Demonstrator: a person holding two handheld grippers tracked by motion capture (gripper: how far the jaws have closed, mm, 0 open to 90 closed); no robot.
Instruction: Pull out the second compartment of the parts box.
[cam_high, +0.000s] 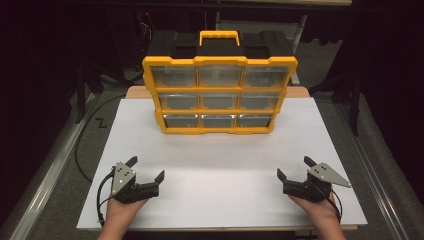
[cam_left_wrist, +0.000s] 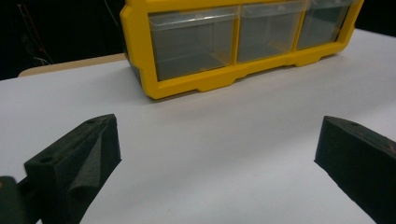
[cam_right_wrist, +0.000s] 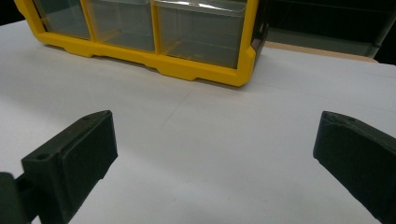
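Yellow drawer organizer (cam_high: 219, 95) stands upright at the far middle of the white table (cam_high: 225, 200), well apart from both grippers. Its long axis runs left–right across the table. The drawer face points toward the person's side; the yellow carry handle (cam_high: 219, 37) points up from the black top. The front shows a three-by-three grid of clear drawers set in the yellow frame, all pushed in flush as far as can be told. The contents of the drawers cannot be made out.

Left gripper (cam_high: 146, 168) rests at the near left of the table, held by the left hand (cam_high: 120, 210). Jaws spread wide, nothing between them, only bare table surface. The left gripper view looks along them toward the organizer's bottom row; the nearest drawer (cam_left_wrist: 194, 42) sits just inside the frame's corner.

Right gripper (cam_high: 293, 167) rests at the near right, held by the right hand (cam_high: 320, 210). Jaws likewise spread wide and holding nothing. The right gripper view shows the bottom row from the other side, with the end drawer (cam_right_wrist: 203, 32) closest.

Both grippers point forward toward the organizer, roughly level with each other, neither touching it. A black cable (cam_high: 80, 145) trails off the table's left edge.
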